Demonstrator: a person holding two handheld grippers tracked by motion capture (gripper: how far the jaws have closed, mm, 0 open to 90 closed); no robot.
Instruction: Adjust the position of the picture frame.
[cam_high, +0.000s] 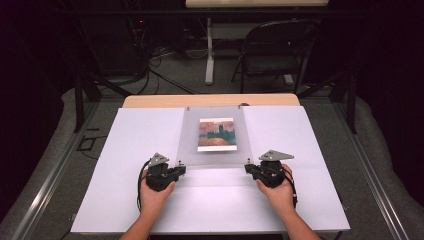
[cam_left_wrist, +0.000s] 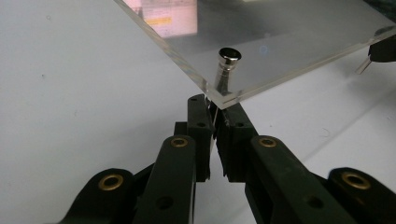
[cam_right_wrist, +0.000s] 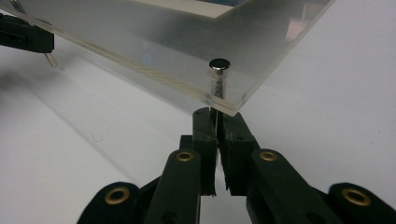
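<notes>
The clear acrylic panel (cam_high: 212, 135) lies lengthwise away from the person, its near edge raised off the white board (cam_high: 125, 150), a landscape print (cam_high: 216, 134) beneath it. The left gripper (cam_high: 181, 169) and right gripper (cam_high: 248, 168) are each clamped on a corner pin (cam_left_wrist: 227, 65) below the panel's near corners.

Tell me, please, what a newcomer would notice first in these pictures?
First, the clear acrylic frame at the middle of the white table, with a small painting inside. Then the left gripper and right gripper, each shut at a near corner beneath a metal pin.
</notes>
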